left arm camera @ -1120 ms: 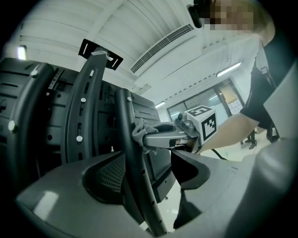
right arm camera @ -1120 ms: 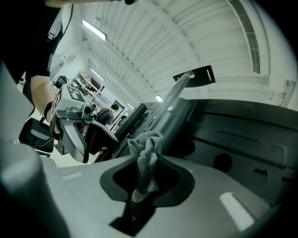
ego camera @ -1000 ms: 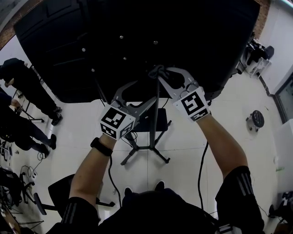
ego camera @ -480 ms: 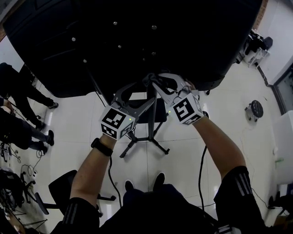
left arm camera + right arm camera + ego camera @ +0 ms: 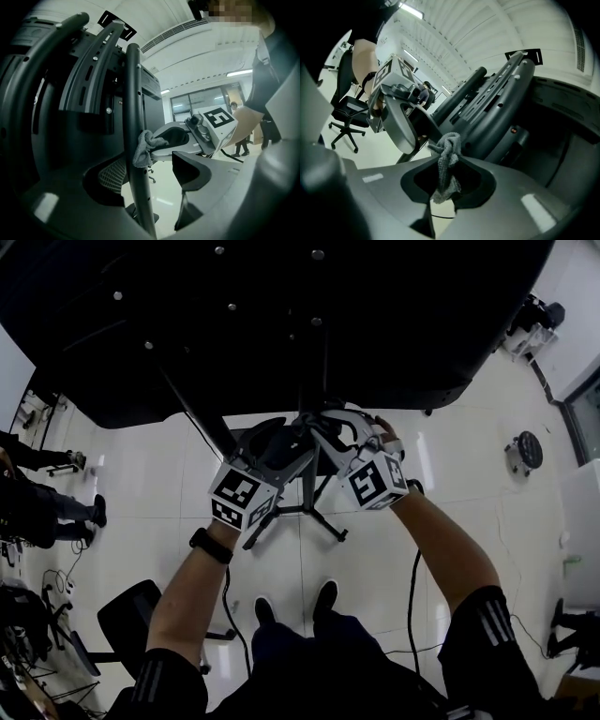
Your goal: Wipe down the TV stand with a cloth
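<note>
Pinching a nubby grey cloth [image 5: 446, 164] against the round black pole [image 5: 135, 117], right gripper [image 5: 446, 187] clamped; left gripper [image 5: 151, 176] agape astride it.

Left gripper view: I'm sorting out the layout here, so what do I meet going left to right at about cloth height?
Slotted bracket → pole → cloth → marker cube → distant person.

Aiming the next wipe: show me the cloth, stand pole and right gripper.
cloth [image 5: 449, 142], right gripper view, bunched top.
stand pole [image 5: 133, 103], left gripper view, mid-shaft.
right gripper [image 5: 449, 161], right gripper view, between its jaws.
</note>
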